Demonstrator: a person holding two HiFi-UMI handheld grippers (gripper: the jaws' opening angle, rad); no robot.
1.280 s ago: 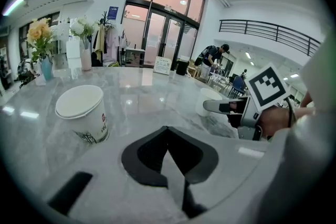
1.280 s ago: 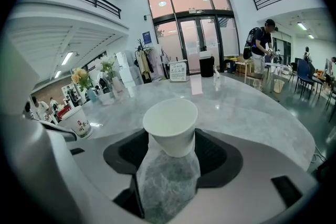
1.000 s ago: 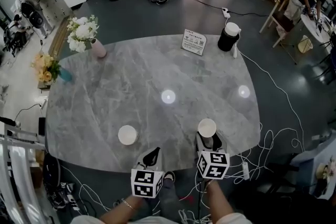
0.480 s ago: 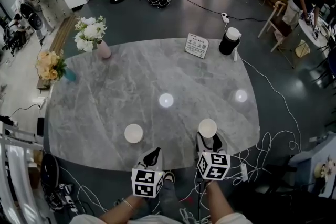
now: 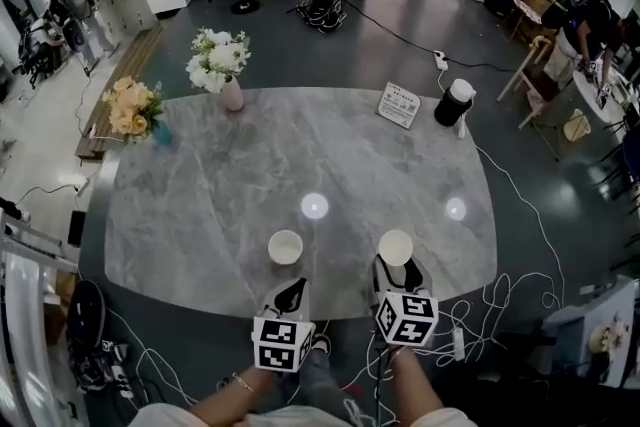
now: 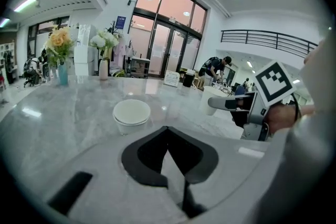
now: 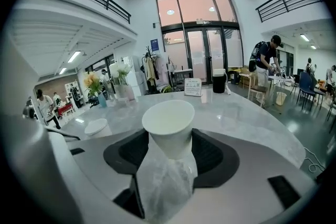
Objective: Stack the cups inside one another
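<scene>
Nearby, vases (image 5: 232, 93), free cup (image 5: 285, 246); left hand-held gripper (image 5: 290, 293) closed, right hand-held gripper (image 5: 398, 271) clenching cup (image 5: 395, 246).

Left gripper (image 5: 291, 292) and right gripper (image 5: 398, 267), pale grey bodies, black jaws, black-and-white square-marker cubes (image 5: 281, 343), thin bracelet (image 5: 240, 382)

Glossy marble-look table (image 5: 200, 185); matt white paper cups (image 5: 285, 246).

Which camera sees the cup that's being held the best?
The right gripper view. There the cup sits big and centred between the right gripper's jaws, rim and side both plain. The head view shows the cup only as a round rim from above. The left gripper view shows it small, off to the right.
</scene>
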